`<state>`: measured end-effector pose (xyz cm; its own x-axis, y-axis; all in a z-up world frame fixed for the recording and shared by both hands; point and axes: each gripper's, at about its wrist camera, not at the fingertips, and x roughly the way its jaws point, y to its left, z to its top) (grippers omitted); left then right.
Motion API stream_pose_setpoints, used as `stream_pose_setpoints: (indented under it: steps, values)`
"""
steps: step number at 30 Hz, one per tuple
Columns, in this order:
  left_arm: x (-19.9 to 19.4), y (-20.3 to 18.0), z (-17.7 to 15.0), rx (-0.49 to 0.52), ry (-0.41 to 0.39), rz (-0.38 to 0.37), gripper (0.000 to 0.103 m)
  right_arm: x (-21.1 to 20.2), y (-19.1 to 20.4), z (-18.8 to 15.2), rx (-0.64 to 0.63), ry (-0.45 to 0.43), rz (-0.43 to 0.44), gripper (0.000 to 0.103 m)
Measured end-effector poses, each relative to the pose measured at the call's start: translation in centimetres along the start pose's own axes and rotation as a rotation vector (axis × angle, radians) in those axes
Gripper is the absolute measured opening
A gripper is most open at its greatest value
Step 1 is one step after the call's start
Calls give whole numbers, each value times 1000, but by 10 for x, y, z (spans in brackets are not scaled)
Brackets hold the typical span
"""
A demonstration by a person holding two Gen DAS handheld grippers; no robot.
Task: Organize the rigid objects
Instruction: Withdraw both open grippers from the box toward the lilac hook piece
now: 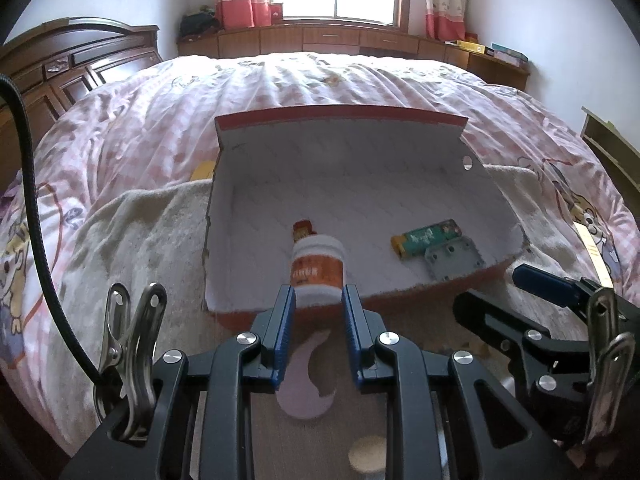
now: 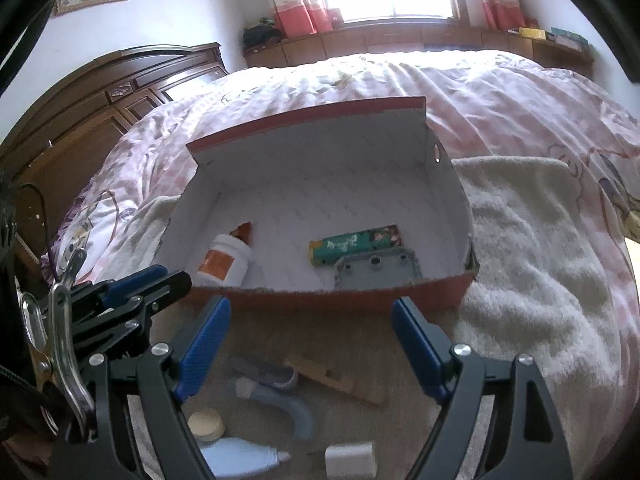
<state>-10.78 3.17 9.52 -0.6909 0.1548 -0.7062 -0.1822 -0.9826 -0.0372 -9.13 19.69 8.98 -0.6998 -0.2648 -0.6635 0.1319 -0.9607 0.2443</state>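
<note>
An open red cardboard box (image 1: 400, 118) (image 2: 352, 300) with a white inside lies on a towel on the bed. In it lie a white bottle with an orange label (image 1: 318, 266) (image 2: 224, 262), a small brown bottle (image 1: 303, 231) (image 2: 242, 232), a green tube box (image 1: 426, 238) (image 2: 356, 244) and a grey metal plate (image 1: 454, 258) (image 2: 376, 270). My left gripper (image 1: 318, 300) is just behind the white bottle at the box's front wall; its fingers stand apart about the bottle's width. My right gripper (image 2: 312, 320) is open and empty in front of the box.
In front of the box on the towel lie a wooden strip (image 2: 336, 378), a grey clip (image 2: 268, 372), a blue curved piece (image 2: 288, 408), a round cream lid (image 2: 206, 424), a pale tube (image 2: 248, 458), a white block (image 2: 350, 460) and a pink curved piece (image 1: 304, 384). A dark headboard (image 2: 100, 120) stands left.
</note>
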Motion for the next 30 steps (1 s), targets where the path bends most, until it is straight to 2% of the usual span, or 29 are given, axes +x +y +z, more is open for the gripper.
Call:
stream_pose_setpoints:
  steps: [18, 30]
  values:
    - [-24, -4, -36, -16, 13, -2, 24, -21, 9, -36, -6, 25, 16, 86]
    - [-32, -4, -49, -22, 14, -3, 24, -29, 10, -51, -10, 31, 14, 86]
